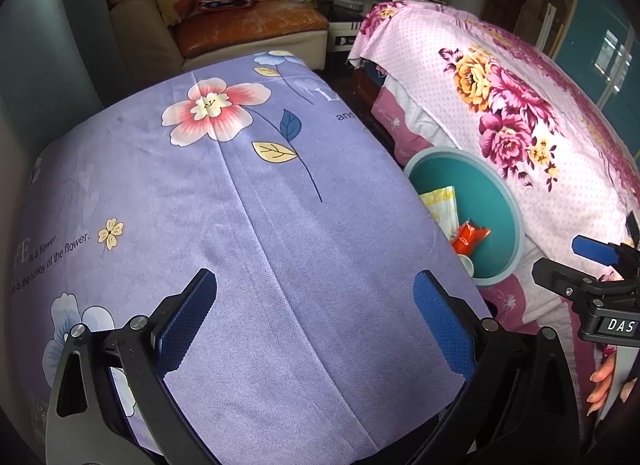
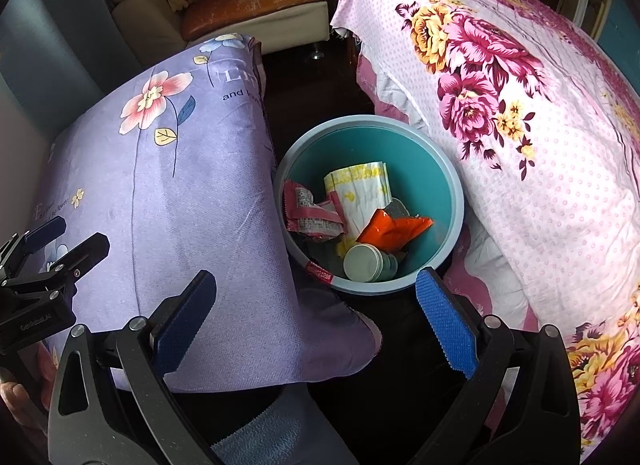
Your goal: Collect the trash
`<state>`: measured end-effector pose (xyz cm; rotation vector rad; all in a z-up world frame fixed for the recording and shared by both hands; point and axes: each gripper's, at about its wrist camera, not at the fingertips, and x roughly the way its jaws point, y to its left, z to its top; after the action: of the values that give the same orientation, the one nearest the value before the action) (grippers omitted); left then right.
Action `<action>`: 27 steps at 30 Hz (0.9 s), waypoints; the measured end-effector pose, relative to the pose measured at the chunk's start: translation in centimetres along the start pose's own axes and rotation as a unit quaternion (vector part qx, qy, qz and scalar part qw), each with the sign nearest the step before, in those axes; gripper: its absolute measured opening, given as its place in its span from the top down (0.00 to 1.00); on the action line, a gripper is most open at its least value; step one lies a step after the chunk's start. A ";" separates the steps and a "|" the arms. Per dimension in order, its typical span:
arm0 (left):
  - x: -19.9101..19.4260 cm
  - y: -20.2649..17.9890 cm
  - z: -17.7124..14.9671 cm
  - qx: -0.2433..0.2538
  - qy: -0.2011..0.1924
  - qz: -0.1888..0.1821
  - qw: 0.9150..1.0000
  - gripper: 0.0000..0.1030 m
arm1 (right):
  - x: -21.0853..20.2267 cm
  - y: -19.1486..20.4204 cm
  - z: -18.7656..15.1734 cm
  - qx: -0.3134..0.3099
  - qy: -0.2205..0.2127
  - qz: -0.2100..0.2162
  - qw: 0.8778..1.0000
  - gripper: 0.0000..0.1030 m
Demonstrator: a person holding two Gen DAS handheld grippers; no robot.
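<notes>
The trash sits in the teal bin between the purple cloth and pink cloth, and the left gripper and right gripper, both wide and empty, should look slowly for any missed bits.

Left gripper: jaws held wide apart above a purple floral cloth | teal bin: orange wrapper and pale packet contained | right gripper: seen at the right edge, over pink floral bedding
</notes>
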<state>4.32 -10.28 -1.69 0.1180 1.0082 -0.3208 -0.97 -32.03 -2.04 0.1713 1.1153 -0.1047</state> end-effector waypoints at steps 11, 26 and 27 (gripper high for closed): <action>1.0 0.2 -0.2 -0.002 0.009 0.004 1.000 0.04 | 1.3 -0.4 -0.1 0.006 0.011 0.002 1.000 0.07; 2.0 0.1 -0.6 0.002 0.018 0.009 1.000 0.04 | 2.7 -0.7 -0.3 0.008 0.019 -0.001 1.000 0.07; 2.1 0.1 -0.6 0.001 0.019 0.009 1.000 0.04 | 2.8 -0.6 -0.3 0.009 0.020 -0.001 1.000 0.07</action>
<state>4.91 -10.47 -3.78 0.1355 1.0434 -0.3050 -0.16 -32.59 -4.74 0.1883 1.1546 -0.1134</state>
